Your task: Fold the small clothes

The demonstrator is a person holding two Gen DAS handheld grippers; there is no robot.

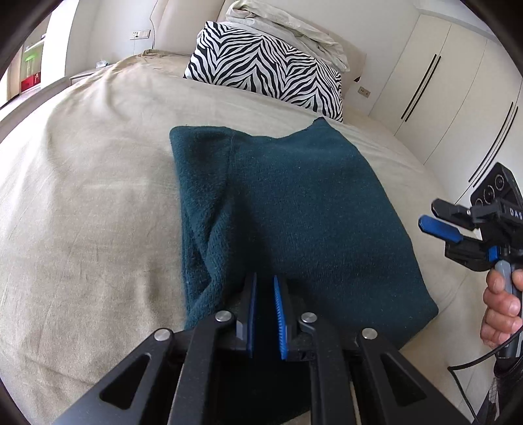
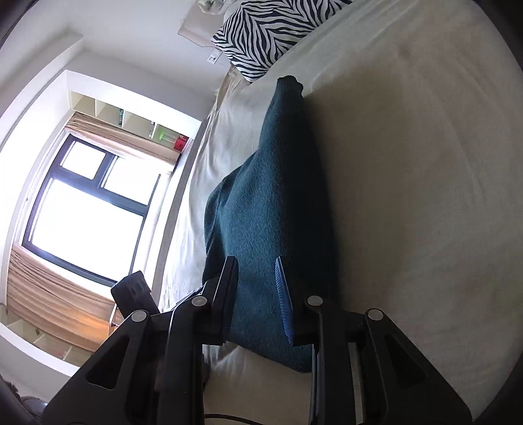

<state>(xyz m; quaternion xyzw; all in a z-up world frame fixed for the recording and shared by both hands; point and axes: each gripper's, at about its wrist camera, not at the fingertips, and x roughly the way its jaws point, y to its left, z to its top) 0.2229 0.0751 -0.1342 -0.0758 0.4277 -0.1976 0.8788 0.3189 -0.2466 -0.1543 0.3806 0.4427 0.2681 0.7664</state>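
A dark teal knit garment (image 1: 294, 209) lies folded on the beige bed, its left part doubled over in a thick fold. My left gripper (image 1: 264, 281) hovers over its near edge with the blue pads a small gap apart, nothing between them. My right gripper (image 1: 439, 225) shows at the right edge of the left wrist view, held in a hand, jaws apart, off the garment's right side. In the right wrist view, rolled sideways, my right gripper (image 2: 256, 261) is open in front of the garment (image 2: 274, 196), empty.
The beige bed sheet (image 1: 98, 196) spreads all around. A zebra-print pillow (image 1: 264, 68) and crumpled bedding (image 1: 294, 29) lie at the head. White wardrobe doors (image 1: 457, 91) stand to the right. A window (image 2: 81, 202) and shelves (image 2: 130, 121) show in the right wrist view.
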